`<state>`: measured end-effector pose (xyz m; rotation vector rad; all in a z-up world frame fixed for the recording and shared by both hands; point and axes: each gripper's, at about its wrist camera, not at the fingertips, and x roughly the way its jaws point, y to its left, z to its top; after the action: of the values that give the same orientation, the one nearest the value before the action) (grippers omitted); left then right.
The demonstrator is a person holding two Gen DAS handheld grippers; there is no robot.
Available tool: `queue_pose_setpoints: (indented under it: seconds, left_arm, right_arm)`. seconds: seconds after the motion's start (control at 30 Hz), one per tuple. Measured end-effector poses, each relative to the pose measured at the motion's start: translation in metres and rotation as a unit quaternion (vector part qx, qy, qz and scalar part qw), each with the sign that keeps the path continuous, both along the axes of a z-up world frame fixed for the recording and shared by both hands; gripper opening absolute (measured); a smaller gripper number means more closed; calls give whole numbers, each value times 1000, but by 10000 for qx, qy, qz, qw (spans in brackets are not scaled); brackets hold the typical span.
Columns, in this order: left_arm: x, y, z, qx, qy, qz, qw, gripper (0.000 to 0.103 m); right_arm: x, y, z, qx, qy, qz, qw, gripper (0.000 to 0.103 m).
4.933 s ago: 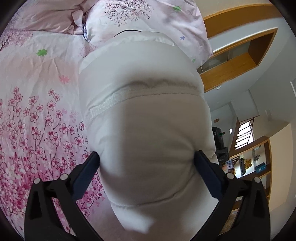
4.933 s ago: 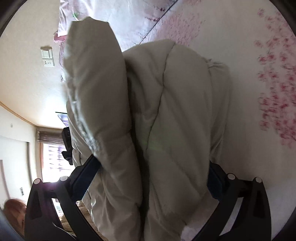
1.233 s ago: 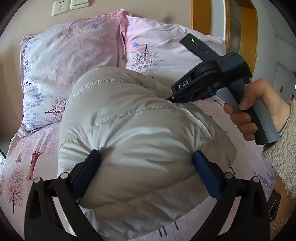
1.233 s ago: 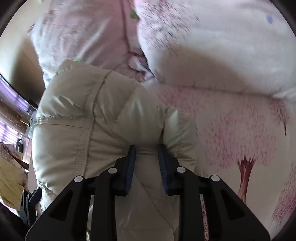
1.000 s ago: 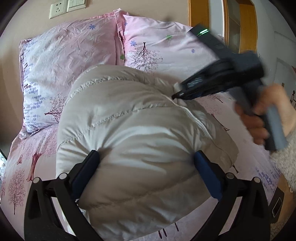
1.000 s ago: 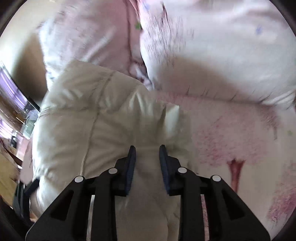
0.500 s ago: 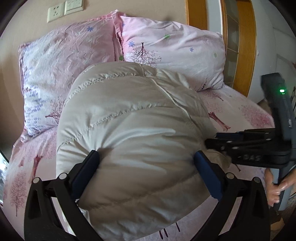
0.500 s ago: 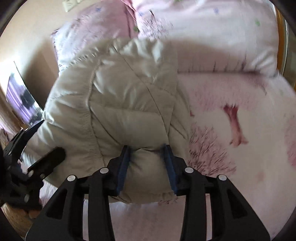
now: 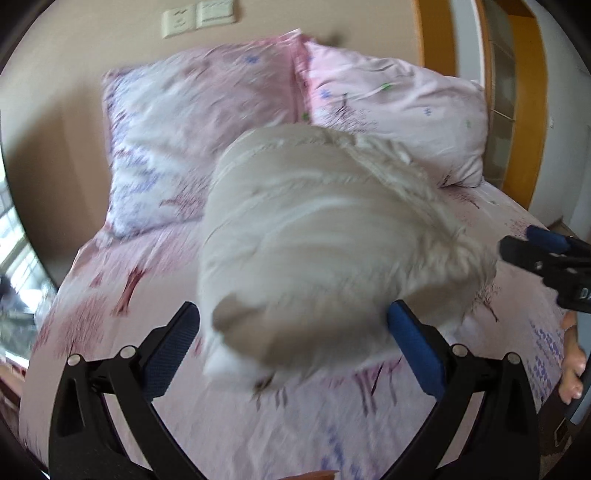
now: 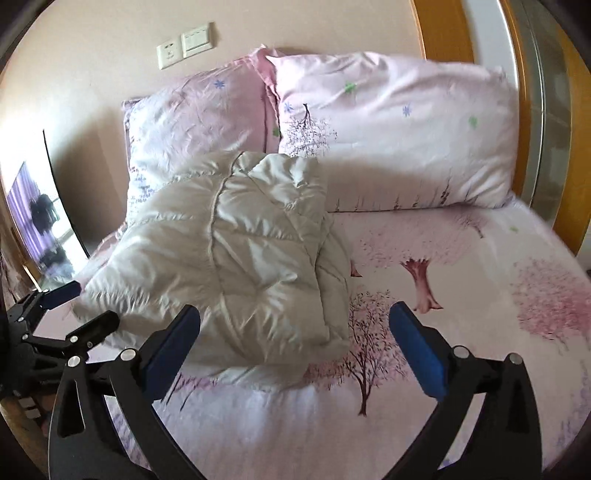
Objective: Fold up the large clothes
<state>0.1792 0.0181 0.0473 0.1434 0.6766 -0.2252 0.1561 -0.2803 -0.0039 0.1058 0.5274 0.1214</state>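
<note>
A folded cream puffer jacket (image 10: pixel 240 258) lies on the pink flowered bed sheet (image 10: pixel 461 302), in front of the pillows. My right gripper (image 10: pixel 295 332) has its jaws opening wide. The jacket's near corner shows between the blue pads, but they do not press on it. In the left wrist view the jacket (image 9: pixel 325 236) is blurred and sits just beyond my left gripper (image 9: pixel 291 332), whose fingers stand wide apart and clear of it. The left gripper (image 10: pixel 88 304) shows at the jacket's left edge. At the right edge of the left wrist view is the right gripper (image 9: pixel 532 245).
Two pink pillows (image 10: pixel 388 129) (image 10: pixel 199 122) lean on the beige wall at the head of the bed. A socket and switch (image 10: pixel 184 44) are on the wall above. A wooden frame (image 10: pixel 443 29) rises at the right. A person's hand (image 9: pixel 570 365) holds the right gripper.
The right gripper let go of the jacket's edge, opened wide and drew back. The left gripper pulled back too, so the jacket no longer fills its jaws and rests on the bed.
</note>
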Motion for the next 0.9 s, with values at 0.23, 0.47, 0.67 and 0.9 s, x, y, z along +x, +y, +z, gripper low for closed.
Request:
queue_pose_setpoints:
  seconds: [0.23, 0.47, 0.67, 0.9]
  left_arm:
    - [-26, 33, -11, 148, 280, 629, 9975, 101]
    - [-41, 43, -24, 203, 791, 827, 9932, 101]
    - [-45, 40, -28, 324, 1052, 769, 9909, 101]
    - [-46, 37, -28, 435, 1237, 730, 9887, 101]
  right_arm:
    - [-28, 26, -9, -618, 217, -273, 9975, 102]
    - [-41, 39, -29, -506, 785, -136, 9955, 102]
    - [-47, 44, -42, -423, 1213, -131, 9916, 102]
    - [-49, 55, -55, -570, 1589, -74, 9856, 102]
